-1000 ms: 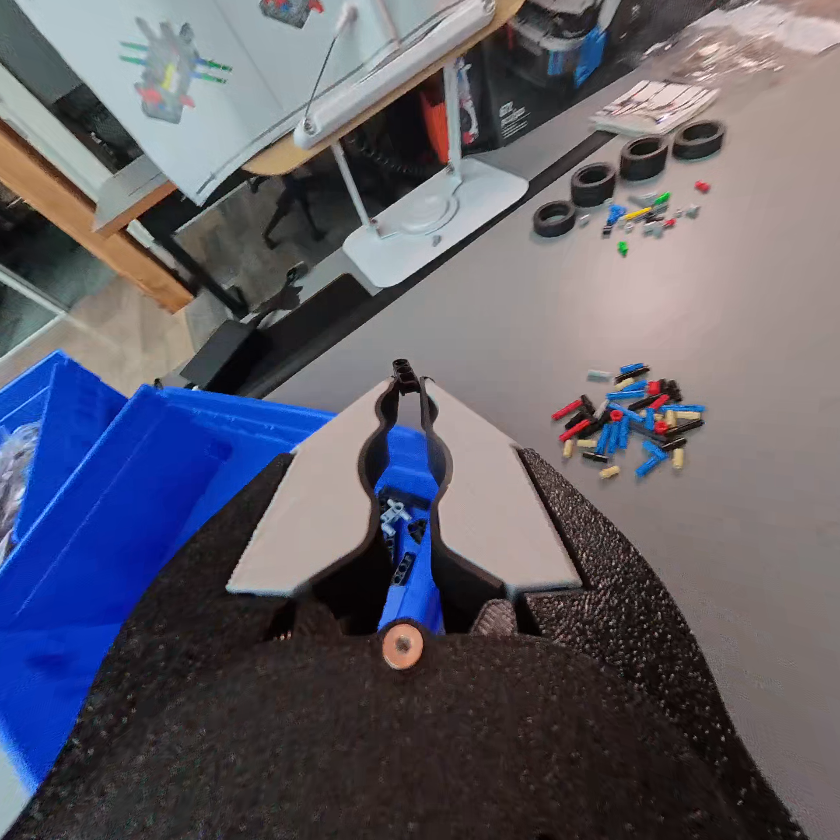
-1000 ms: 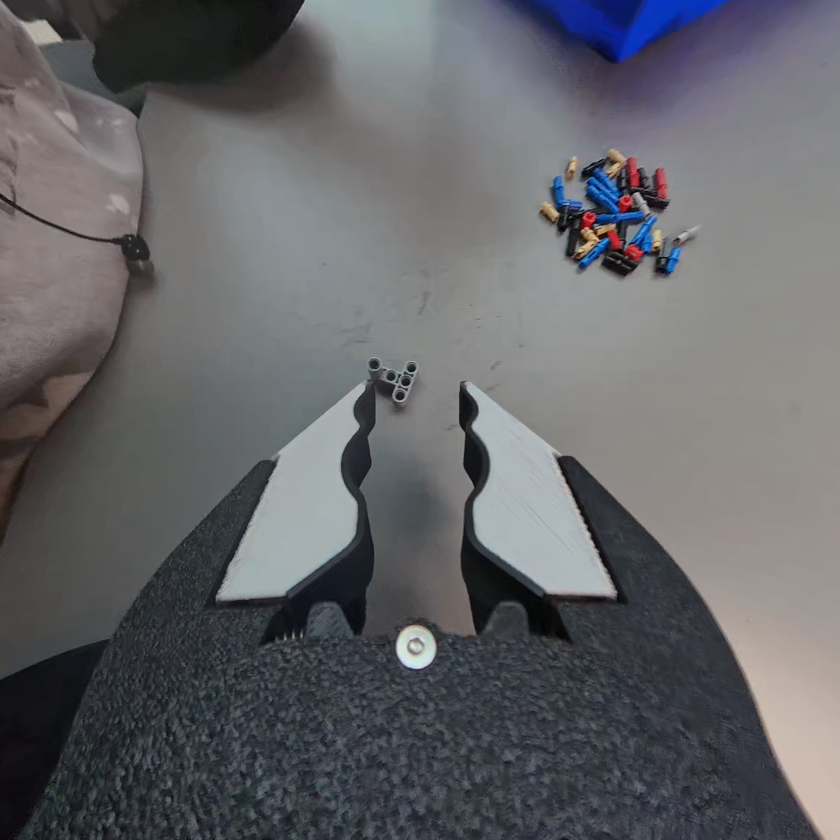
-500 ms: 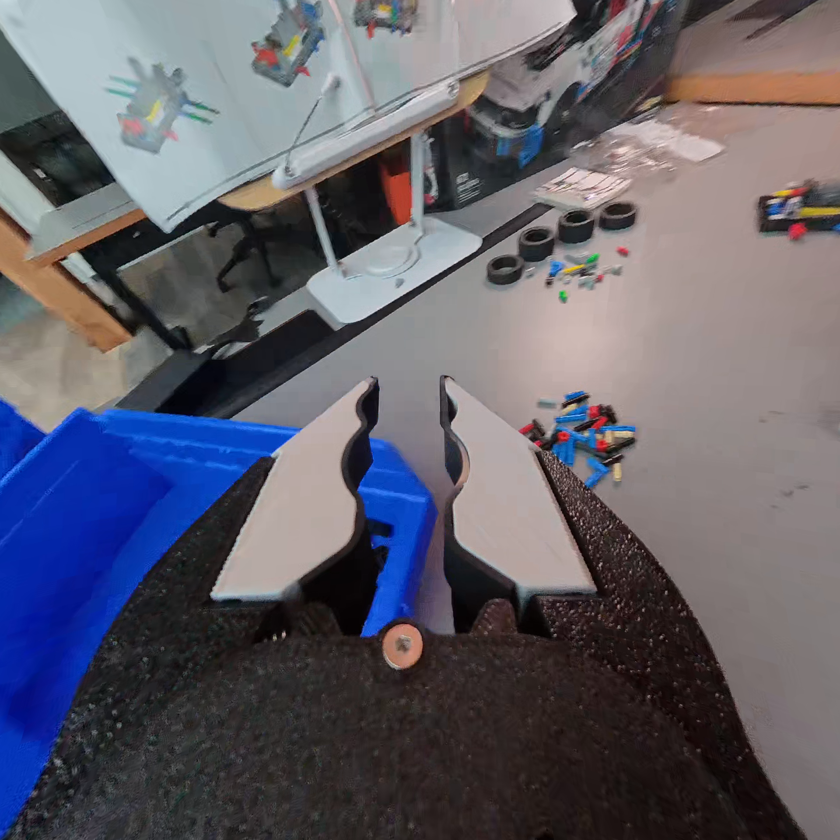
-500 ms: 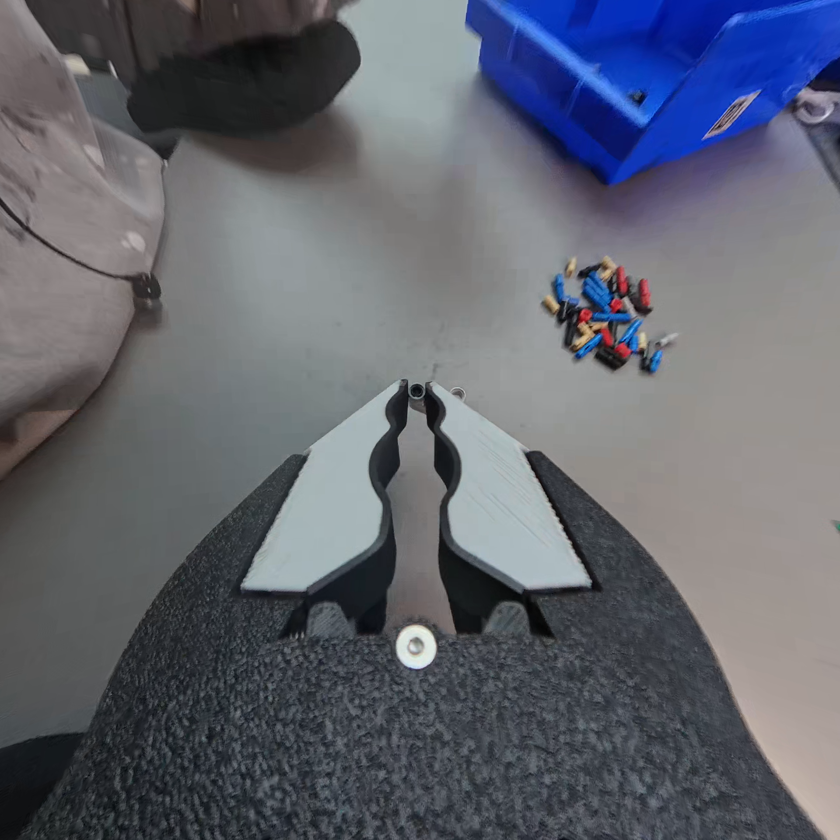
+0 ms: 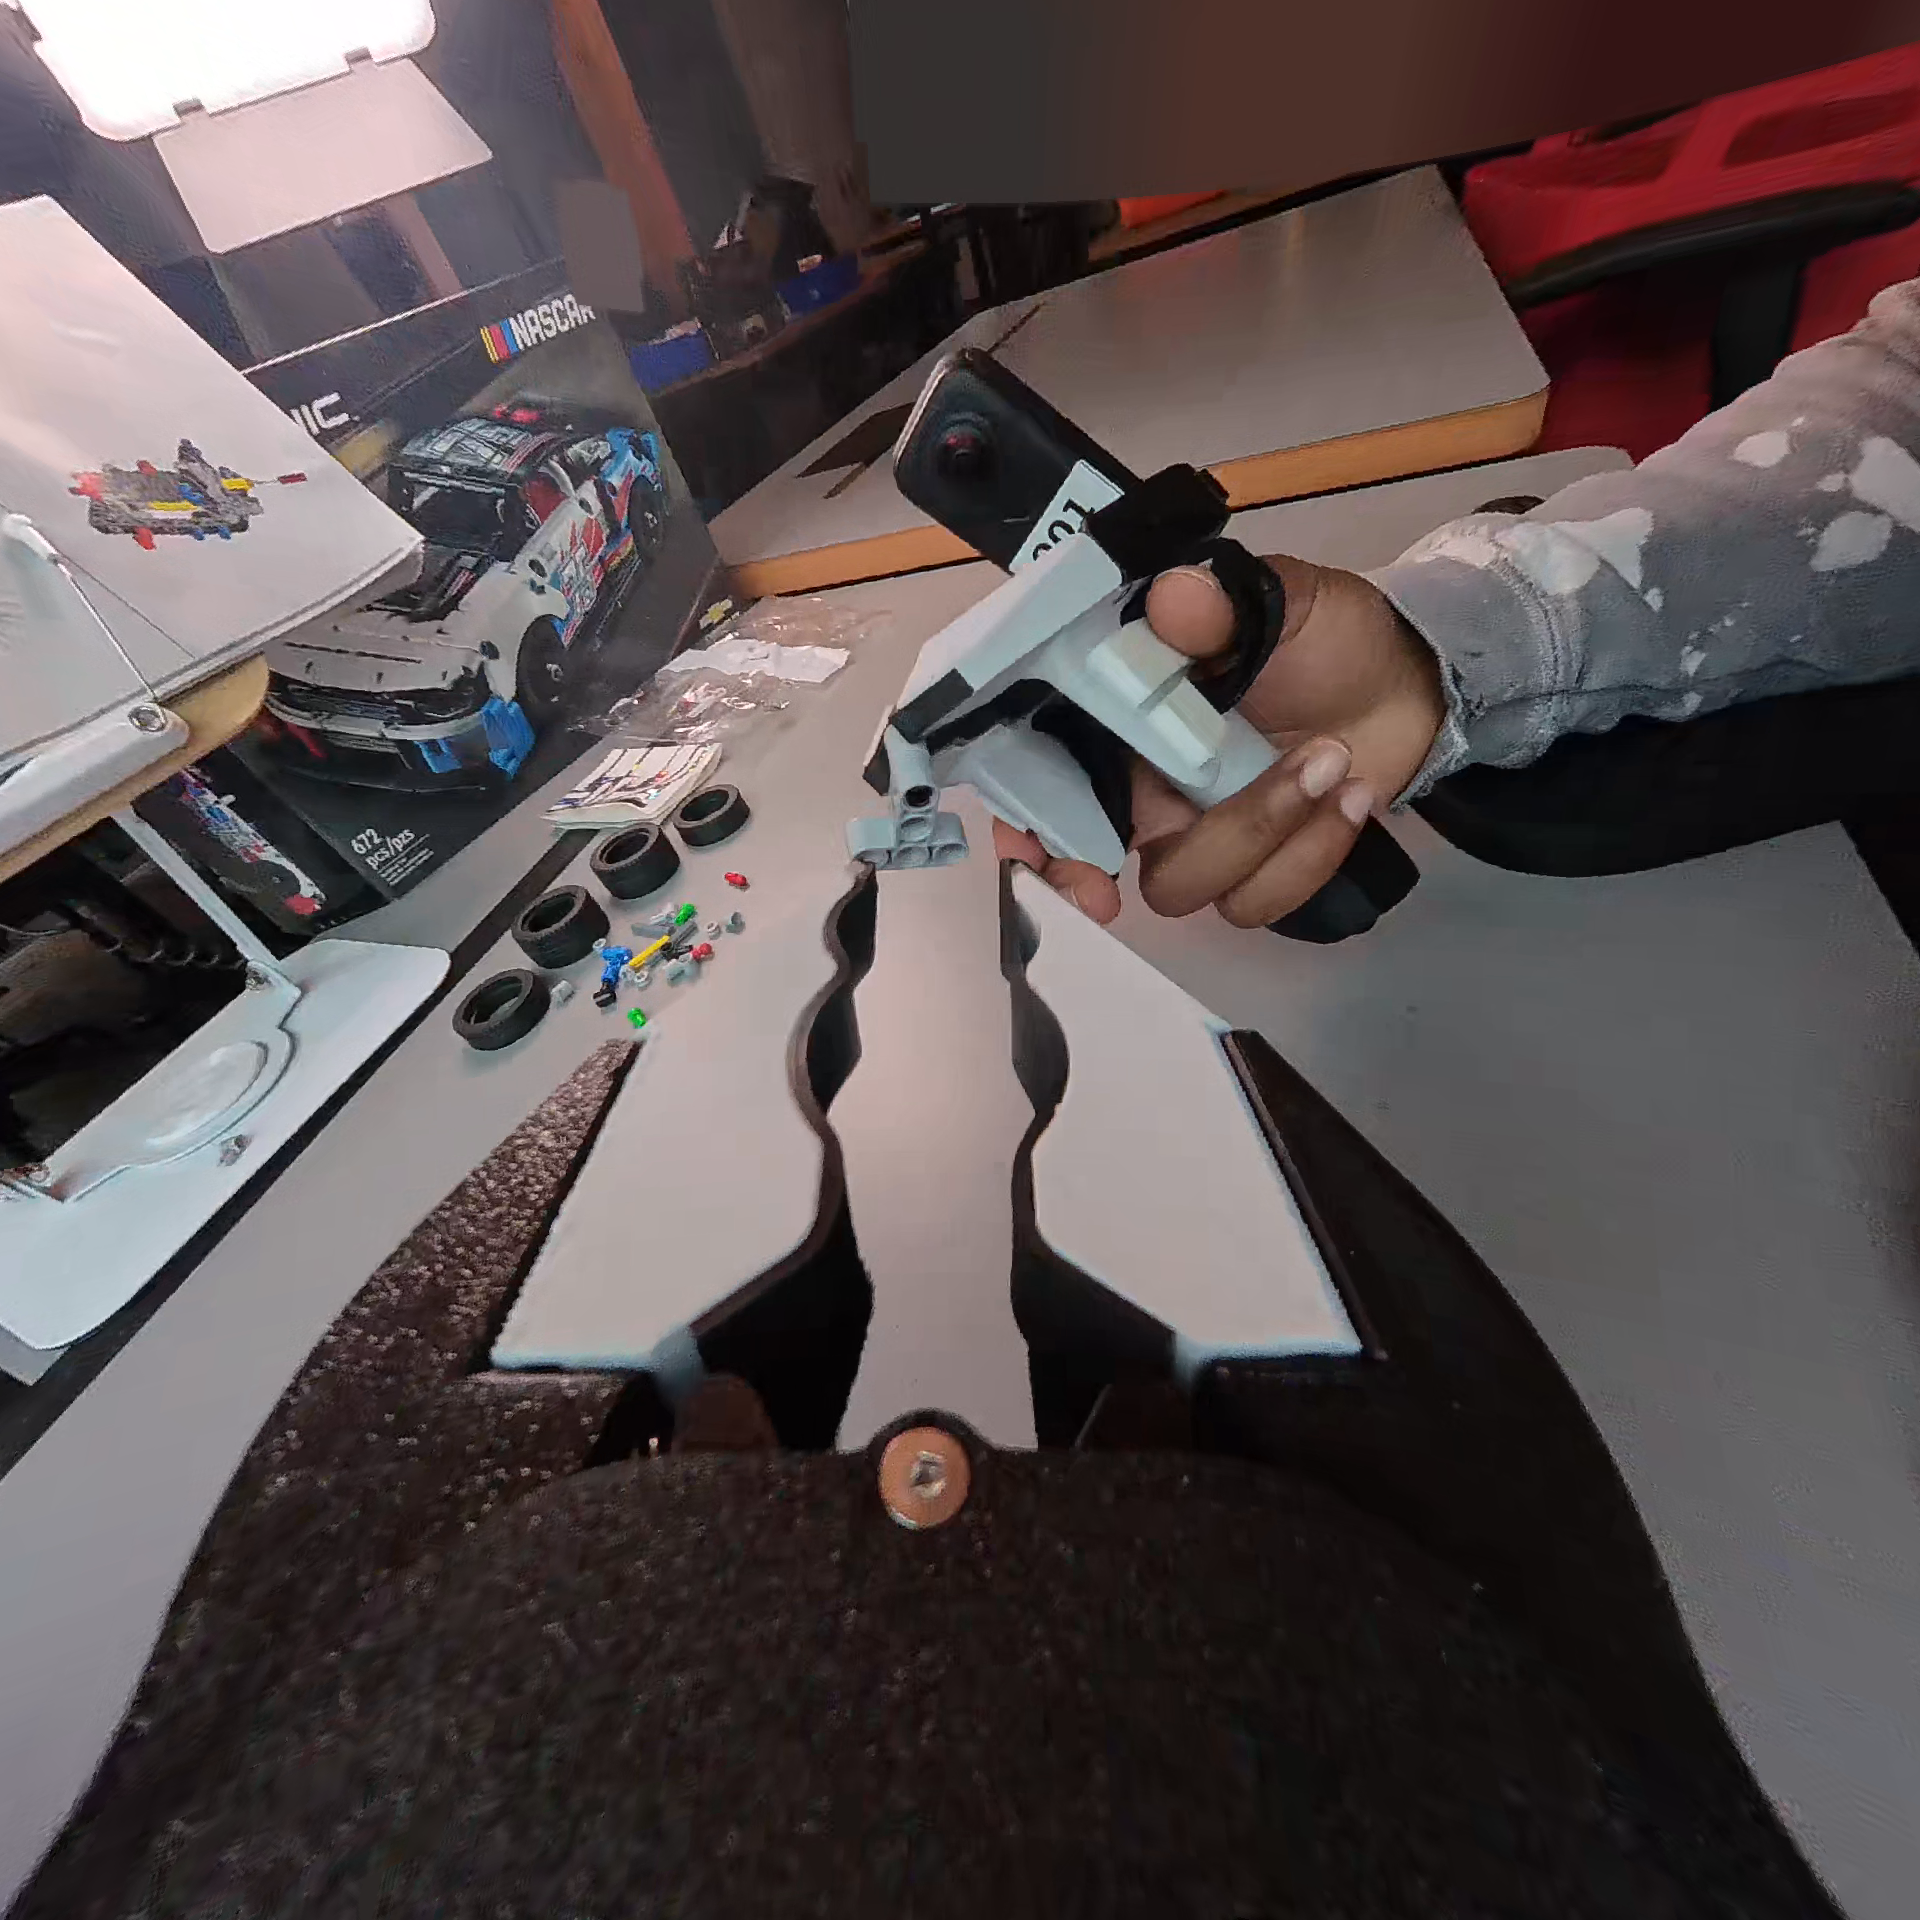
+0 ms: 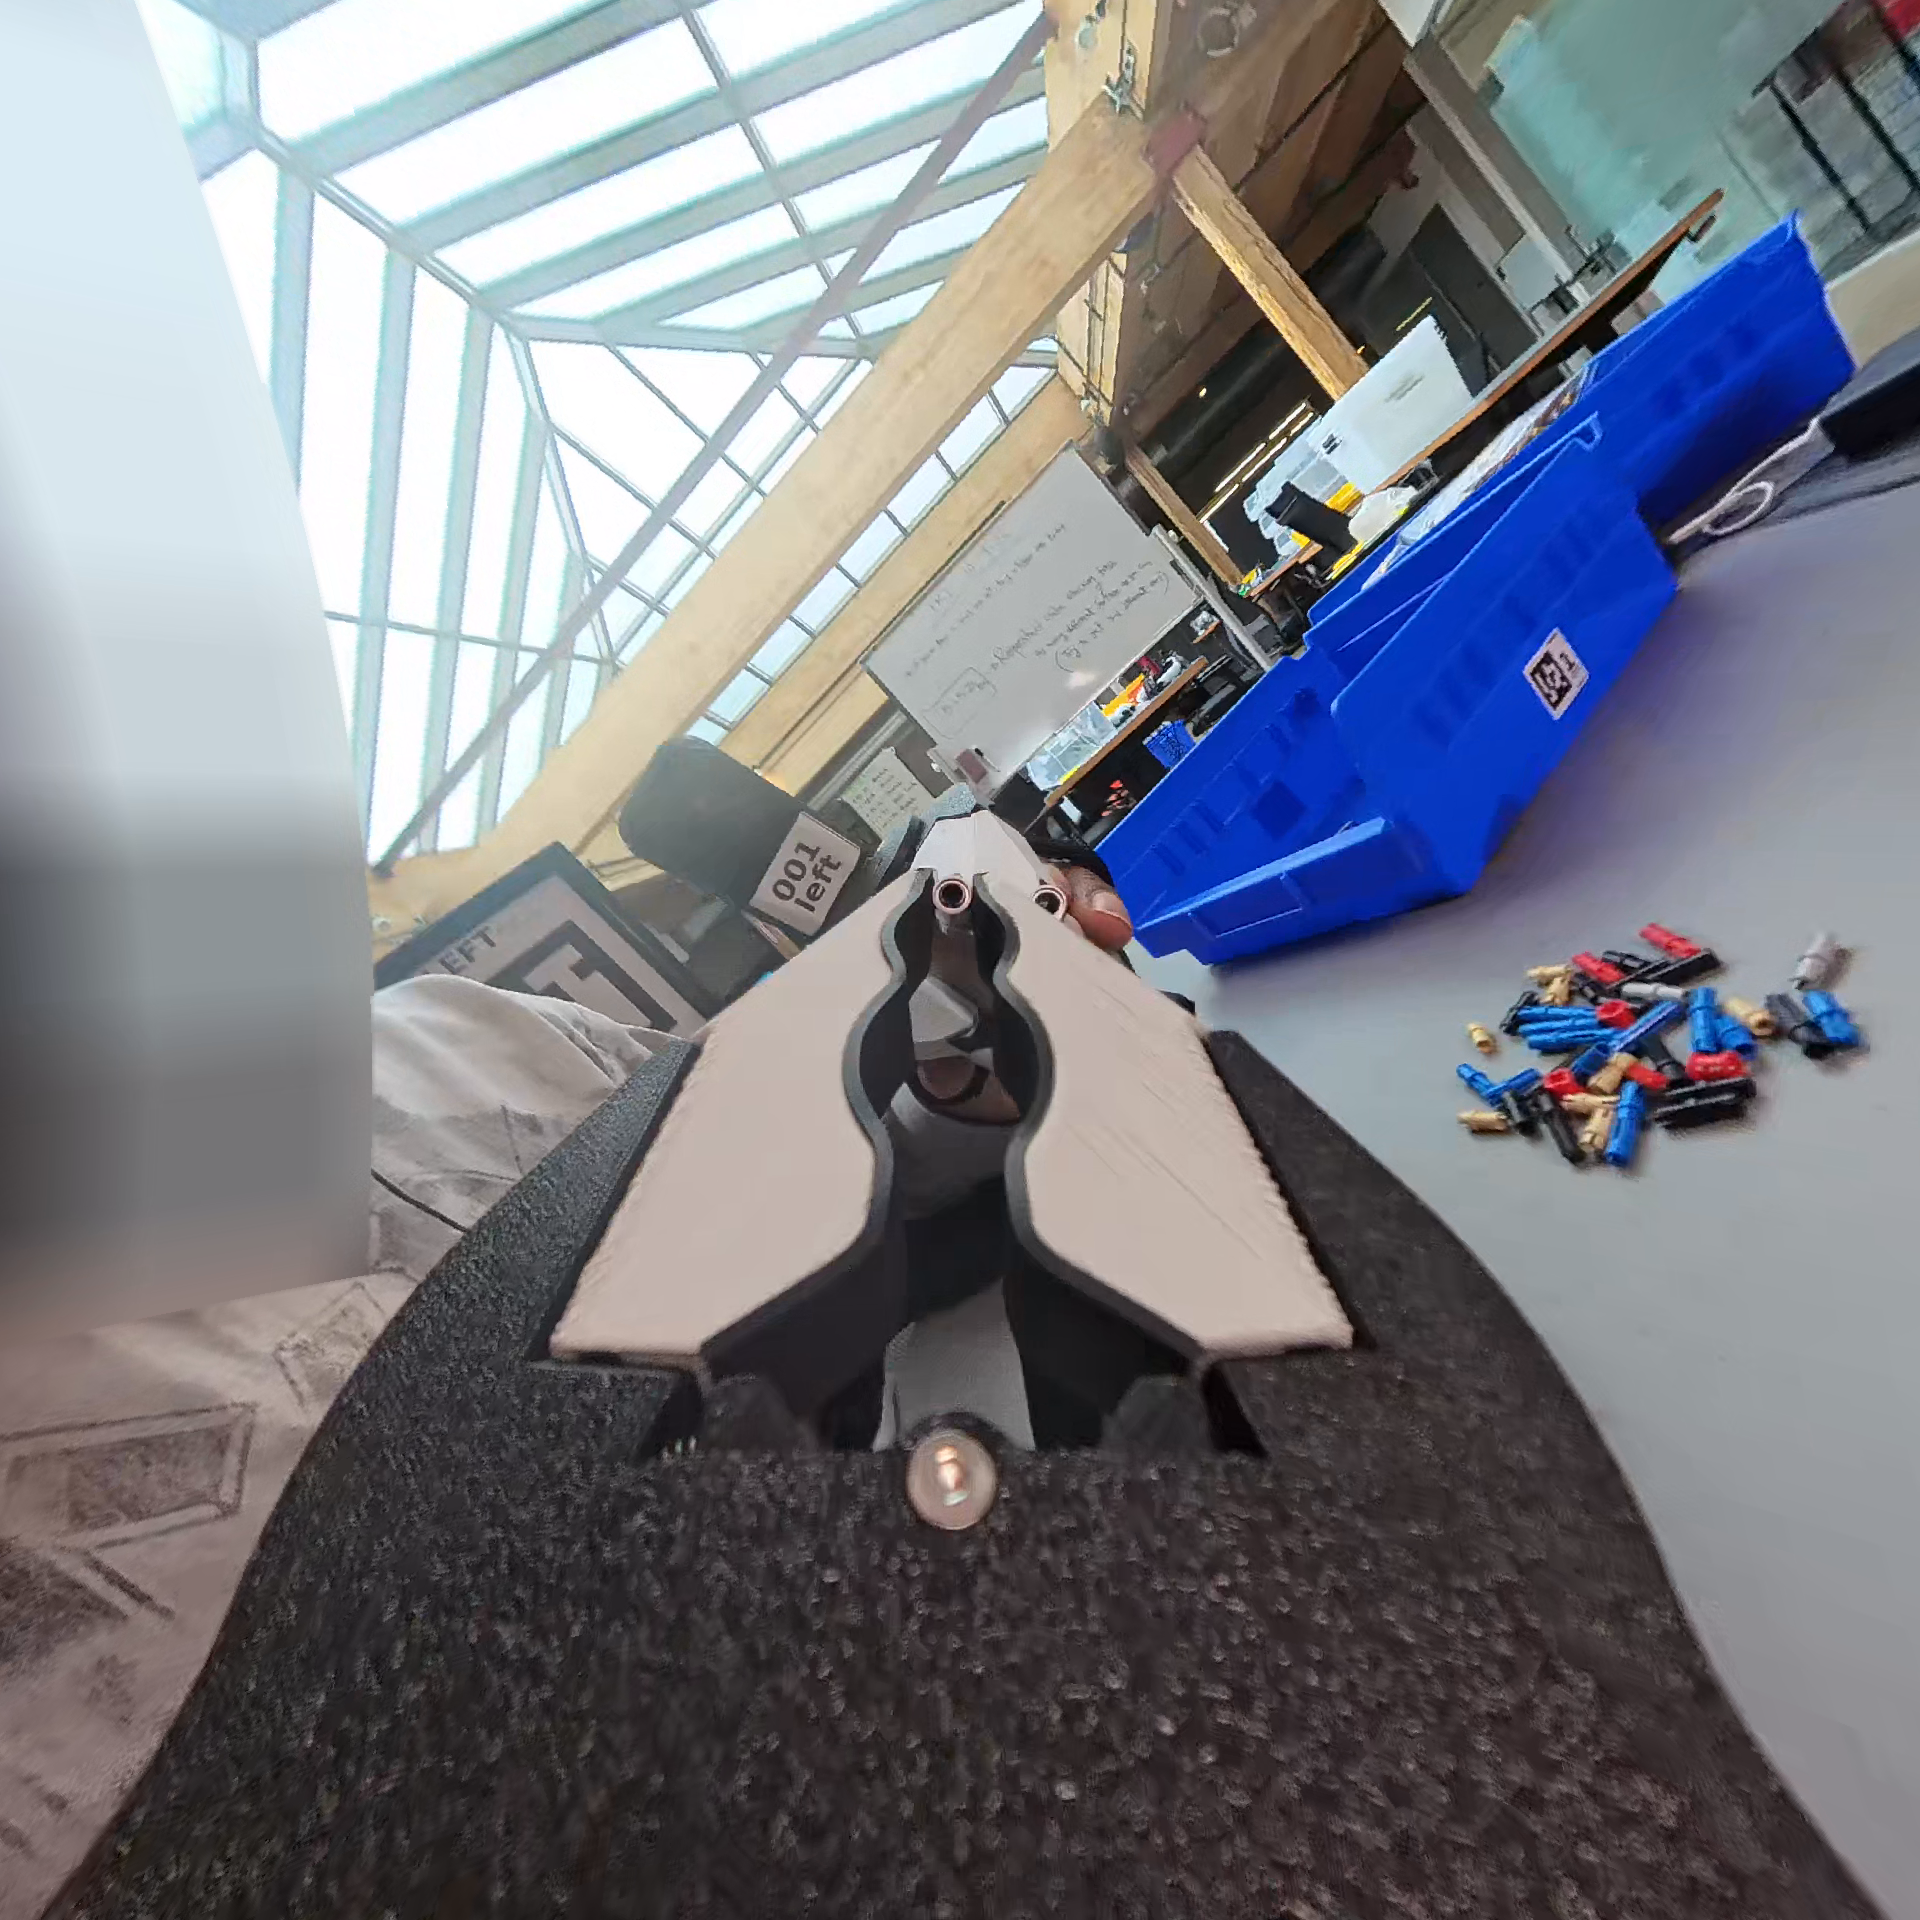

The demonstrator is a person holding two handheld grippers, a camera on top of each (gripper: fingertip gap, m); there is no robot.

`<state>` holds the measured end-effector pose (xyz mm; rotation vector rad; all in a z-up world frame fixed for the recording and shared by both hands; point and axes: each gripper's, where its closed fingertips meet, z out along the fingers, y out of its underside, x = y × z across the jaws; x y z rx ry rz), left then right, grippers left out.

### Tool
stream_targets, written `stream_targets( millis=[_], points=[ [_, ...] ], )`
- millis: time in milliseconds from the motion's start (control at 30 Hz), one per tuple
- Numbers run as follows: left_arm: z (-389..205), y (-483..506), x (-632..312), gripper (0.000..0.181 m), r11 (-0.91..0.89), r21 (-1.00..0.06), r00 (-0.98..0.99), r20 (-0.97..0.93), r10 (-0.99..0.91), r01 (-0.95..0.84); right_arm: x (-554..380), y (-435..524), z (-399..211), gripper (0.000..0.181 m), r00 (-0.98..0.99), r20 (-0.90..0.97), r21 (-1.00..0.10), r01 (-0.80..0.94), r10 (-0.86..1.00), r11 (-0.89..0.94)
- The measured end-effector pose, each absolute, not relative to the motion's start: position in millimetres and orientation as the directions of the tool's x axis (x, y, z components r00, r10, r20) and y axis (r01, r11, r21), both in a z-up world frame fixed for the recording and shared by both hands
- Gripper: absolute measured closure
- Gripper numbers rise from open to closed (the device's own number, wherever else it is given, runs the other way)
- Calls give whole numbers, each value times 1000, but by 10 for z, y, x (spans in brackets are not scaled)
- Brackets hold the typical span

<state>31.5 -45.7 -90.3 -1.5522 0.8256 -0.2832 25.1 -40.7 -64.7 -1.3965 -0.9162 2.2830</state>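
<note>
My right gripper (image 6: 954,891) is shut on a small grey T-shaped beam with holes (image 6: 1047,902) and holds it up in the air, tilted upward. In the left wrist view the right gripper (image 5: 902,764), held in a person's hand (image 5: 1278,758), shows with the grey beam (image 5: 909,836) hanging at its tips. My left gripper (image 5: 937,883) is open and empty, its tips just below and beside the beam, apart from it. The left gripper's white fingers (image 6: 971,836) show just beyond the beam in the right wrist view.
On the grey table (image 5: 1558,1143) lie black tyres (image 5: 634,860), small loose pieces (image 5: 655,951) and a sticker sheet (image 5: 639,779). A car-picture box (image 5: 468,623) and a lamp base (image 5: 156,1174) stand left. Blue bins (image 6: 1455,727) and a pile of coloured pins (image 6: 1652,1039) are right. Less than 4 cm separates the two grippers' tips.
My left gripper opened, let go a small black piece over the blue bin, then swung toward the right gripper. My right gripper shut on the grey beam and lifted it off the table.
</note>
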Motion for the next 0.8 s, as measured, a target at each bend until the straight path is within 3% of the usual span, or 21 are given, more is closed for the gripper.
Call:
stream_targets(
  millis=[167,533,733,800],
  points=[
    [-939,-421,223,172,4,-954,739,-234,-631,-298,199,-388,-732,175,-440,-717,-631,78,541,-772],
    [-973,-388,200,165,15,-944,748,-270,-606,-329,142,-332,-827,175,-389,-773,-567,69,502,-821],
    [-978,-409,223,173,-19,-957,739,-210,-640,-288,117,-396,-873,175,-384,-765,-588,89,517,-804],
    [-973,-463,252,174,-41,-965,705,-161,-691,-261,154,-457,-868,175,-409,-693,-686,119,594,-718]
  ],
)
